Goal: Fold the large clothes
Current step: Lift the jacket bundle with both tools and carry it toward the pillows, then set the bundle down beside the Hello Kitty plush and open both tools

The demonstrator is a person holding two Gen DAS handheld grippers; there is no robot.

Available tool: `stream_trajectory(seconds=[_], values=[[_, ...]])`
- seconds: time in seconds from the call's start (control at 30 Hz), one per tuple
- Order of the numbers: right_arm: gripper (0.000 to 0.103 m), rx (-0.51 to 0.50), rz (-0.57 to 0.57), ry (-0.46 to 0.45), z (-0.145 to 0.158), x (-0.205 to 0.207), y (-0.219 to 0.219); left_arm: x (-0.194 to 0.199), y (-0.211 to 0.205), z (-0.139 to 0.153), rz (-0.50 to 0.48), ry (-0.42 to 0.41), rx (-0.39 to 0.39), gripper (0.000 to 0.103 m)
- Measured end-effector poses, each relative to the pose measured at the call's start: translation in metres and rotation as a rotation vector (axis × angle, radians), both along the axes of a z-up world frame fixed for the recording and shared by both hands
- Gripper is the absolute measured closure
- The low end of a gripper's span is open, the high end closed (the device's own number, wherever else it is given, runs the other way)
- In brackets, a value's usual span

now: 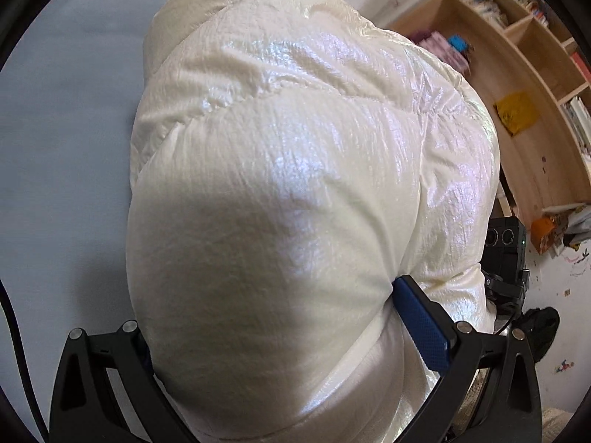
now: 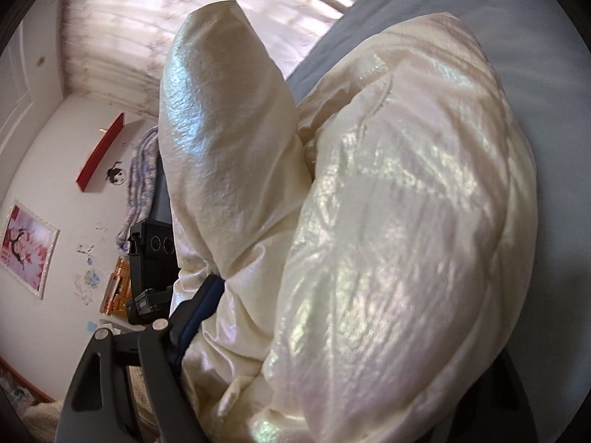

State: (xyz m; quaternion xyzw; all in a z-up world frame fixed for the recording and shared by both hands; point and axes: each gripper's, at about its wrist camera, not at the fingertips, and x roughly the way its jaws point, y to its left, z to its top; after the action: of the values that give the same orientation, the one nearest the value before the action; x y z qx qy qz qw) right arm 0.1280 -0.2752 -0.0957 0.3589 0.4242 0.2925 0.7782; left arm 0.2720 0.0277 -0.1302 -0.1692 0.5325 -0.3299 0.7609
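A shiny cream puffer jacket (image 1: 295, 170) fills the left wrist view, bulging over a grey-blue bed sheet (image 1: 62, 118). My left gripper (image 1: 280, 350) is shut on a thick fold of the jacket; its right blue-padded finger (image 1: 421, 325) presses into the fabric, and the left finger is mostly hidden under it. In the right wrist view the jacket (image 2: 388, 221) is bunched with one sleeve (image 2: 221, 140) standing up. My right gripper (image 2: 314, 332) is shut on the jacket; only its left finger (image 2: 199, 306) shows, the other is buried.
A wooden bookshelf (image 1: 528, 85) with books stands at the right. The other gripper's camera block shows in the left wrist view (image 1: 506, 243) and in the right wrist view (image 2: 155, 247). A white wall with a red shelf (image 2: 99, 155) and a picture (image 2: 26, 247) lies left. The grey-blue sheet (image 2: 546, 74) lies beyond the jacket.
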Motion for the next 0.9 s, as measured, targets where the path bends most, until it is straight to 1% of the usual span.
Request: stream_trajectory(seconds=[0.03, 0.1, 0.2, 0.23, 0.27, 0.33, 0.4, 0.43, 0.5, 0.53, 0.63, 0.7, 0.77, 0.83, 0.87, 0.9], values=[[0.021, 0.002, 0.019, -0.011, 0.007, 0.010, 0.016, 0.003, 0.021, 0.012, 0.021, -0.013, 0.012, 0.001], [0.021, 0.008, 0.056, -0.028, 0.017, 0.030, 0.047, 0.004, 0.050, 0.032, 0.050, -0.018, 0.029, 0.001], [0.021, 0.024, 0.110, -0.052, 0.033, 0.076, 0.103, 0.025, 0.112, 0.057, 0.103, -0.040, 0.045, 0.001], [0.021, 0.024, 0.120, -0.063, 0.035, 0.083, 0.116, 0.035, 0.132, 0.062, 0.116, -0.054, 0.049, 0.001], [0.021, 0.024, 0.133, -0.079, 0.039, 0.099, 0.137, 0.041, 0.151, 0.065, 0.128, -0.066, 0.051, 0.001], [0.021, 0.023, 0.150, -0.104, 0.045, 0.124, 0.171, 0.066, 0.188, 0.072, 0.137, -0.089, 0.065, 0.001], [0.020, 0.021, 0.159, -0.120, 0.044, 0.151, 0.205, 0.089, 0.217, 0.073, 0.140, -0.103, 0.076, 0.001], [0.020, 0.025, 0.167, -0.120, 0.041, 0.173, 0.225, 0.108, 0.238, 0.072, 0.142, -0.111, 0.085, 0.001], [0.020, 0.022, 0.172, -0.122, 0.033, 0.199, 0.249, 0.133, 0.262, 0.068, 0.149, -0.119, 0.095, 0.001], [0.020, 0.024, 0.171, -0.117, 0.026, 0.221, 0.264, 0.149, 0.275, 0.064, 0.154, -0.122, 0.102, 0.001], [0.020, 0.010, 0.163, -0.131, 0.006, 0.263, 0.289, 0.196, 0.309, 0.048, 0.168, -0.145, 0.107, 0.001], [0.020, 0.000, 0.158, -0.145, -0.003, 0.287, 0.301, 0.217, 0.324, 0.038, 0.177, -0.163, 0.096, 0.001], [0.020, -0.006, 0.146, -0.154, -0.015, 0.319, 0.315, 0.242, 0.337, 0.017, 0.181, -0.172, 0.085, 0.001], [0.020, -0.033, 0.132, -0.154, -0.034, 0.348, 0.329, 0.259, 0.342, -0.008, 0.186, -0.146, 0.089, 0.001], [0.020, -0.045, 0.133, -0.145, -0.042, 0.359, 0.341, 0.257, 0.336, -0.017, 0.190, -0.133, 0.095, 0.001], [0.020, -0.053, 0.137, -0.128, -0.054, 0.367, 0.343, 0.270, 0.337, -0.027, 0.192, -0.116, 0.105, 0.001]])
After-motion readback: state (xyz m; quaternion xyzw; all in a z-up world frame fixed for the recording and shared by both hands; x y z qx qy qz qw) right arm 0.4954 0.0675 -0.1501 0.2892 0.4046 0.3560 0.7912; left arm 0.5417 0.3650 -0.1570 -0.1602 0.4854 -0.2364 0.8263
